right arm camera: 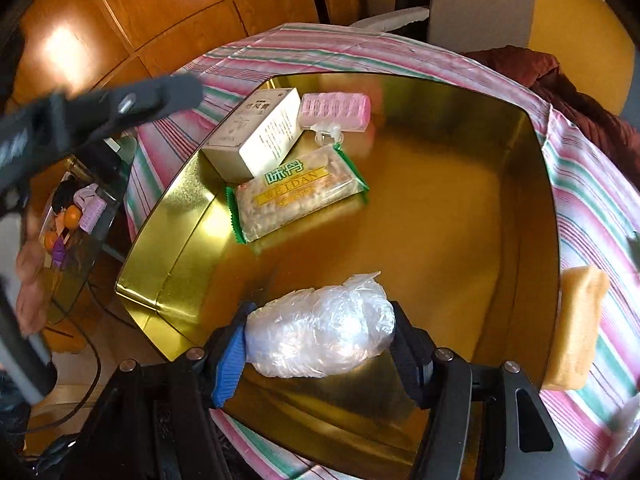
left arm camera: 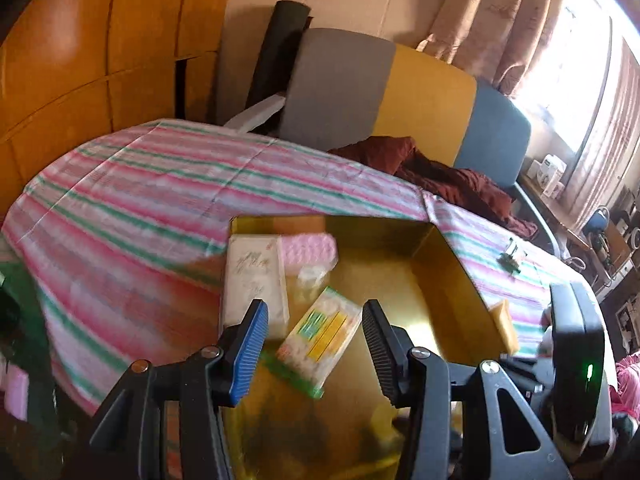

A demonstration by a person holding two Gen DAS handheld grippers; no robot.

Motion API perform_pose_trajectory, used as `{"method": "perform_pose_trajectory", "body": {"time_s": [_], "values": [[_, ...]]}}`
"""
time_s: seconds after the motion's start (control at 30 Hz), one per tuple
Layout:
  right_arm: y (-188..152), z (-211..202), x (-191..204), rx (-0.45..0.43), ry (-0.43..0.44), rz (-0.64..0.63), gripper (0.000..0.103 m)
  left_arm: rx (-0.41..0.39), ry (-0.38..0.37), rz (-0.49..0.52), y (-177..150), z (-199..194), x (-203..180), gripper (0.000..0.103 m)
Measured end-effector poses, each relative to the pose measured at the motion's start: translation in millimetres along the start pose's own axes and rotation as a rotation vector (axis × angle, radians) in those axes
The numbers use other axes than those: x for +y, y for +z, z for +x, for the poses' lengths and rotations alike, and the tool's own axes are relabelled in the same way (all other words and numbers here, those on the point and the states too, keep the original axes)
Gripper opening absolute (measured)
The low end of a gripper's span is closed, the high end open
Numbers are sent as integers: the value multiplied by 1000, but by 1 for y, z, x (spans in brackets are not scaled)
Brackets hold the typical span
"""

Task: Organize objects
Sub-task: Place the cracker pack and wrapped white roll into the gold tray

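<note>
A crumpled clear plastic bag [right arm camera: 320, 326] is clamped in the right gripper [right arm camera: 316, 344] above the near edge of the gold tin [right arm camera: 172, 236]; the left gripper [left arm camera: 316, 344] is held apart, empty, over the snack packet [left arm camera: 320, 336] lying inside the tin beside a white box [right arm camera: 256, 136]

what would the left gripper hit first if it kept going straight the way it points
Most likely the snack packet lying in the gold tin: it sits right between and just ahead of the left gripper, whose open jaws hold nothing. Depth is unclear, so it could meet the tin's floor beside it.
</note>
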State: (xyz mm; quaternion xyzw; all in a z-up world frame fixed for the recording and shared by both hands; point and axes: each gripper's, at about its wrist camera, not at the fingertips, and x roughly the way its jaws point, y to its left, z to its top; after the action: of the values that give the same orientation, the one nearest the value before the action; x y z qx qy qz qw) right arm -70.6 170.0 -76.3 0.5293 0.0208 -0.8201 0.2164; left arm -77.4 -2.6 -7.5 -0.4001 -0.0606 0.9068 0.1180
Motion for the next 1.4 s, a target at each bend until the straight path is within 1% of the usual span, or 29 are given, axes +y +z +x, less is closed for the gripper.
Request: {"method": "perform_pose_trajectory", "body": {"time_s": [0.13, 0.33, 0.47, 0.53, 0.63, 0.67, 0.7, 0.73, 0.8, 0.87, 0.9, 1.0, 1.1, 1.2, 1.4], "values": [[5, 1, 4, -10, 7, -1, 64, 16, 11, -42, -19, -11, 13, 50], [9, -1, 15, -29, 14, -15, 65, 29, 11, -93, -33, -19, 24, 50], [16, 0, 10, -48, -1, 25, 65, 34, 6, -101, -36, -21, 25, 50], [23, -3, 7, -67, -25, 48, 65, 29, 3, -104, -36, -22, 24, 50], [41, -11, 0, -107, -17, 101, 65, 26, -9, -98, -36, -24, 20, 50], [50, -14, -1, -125, -19, 120, 66, 26, -8, -92, -36, -24, 18, 50], [60, -18, -3, -151, -5, 141, 70, 28, -5, -82, -37, -24, 16, 50], [70, -21, -6, -180, 15, 167, 77, 33, -5, -78, -39, -23, 15, 50], [84, -26, -12, -221, 54, 208, 83, 46, -17, -75, -42, -22, 12, 50], [94, -31, -15, -254, 83, 232, 88, 54, -15, -65, -45, -21, 10, 51], [96, -32, -16, -260, 91, 241, 93, 58, -15, -61, -46, -20, 9, 50], [91, -36, -20, -271, 105, 250, 95, 62, -18, -51, -48, -19, 5, 50], [79, -33, -26, -242, 117, 272, 96, 61, -22, -44, -49, -20, 2, 51], [60, -29, -30, -208, 94, 282, 99, 57, -4, -28, -49, -21, -1, 51], [31, -24, -42, -175, 64, 302, 101, 52, 54, -19, -49, -21, -3, 51]]}}
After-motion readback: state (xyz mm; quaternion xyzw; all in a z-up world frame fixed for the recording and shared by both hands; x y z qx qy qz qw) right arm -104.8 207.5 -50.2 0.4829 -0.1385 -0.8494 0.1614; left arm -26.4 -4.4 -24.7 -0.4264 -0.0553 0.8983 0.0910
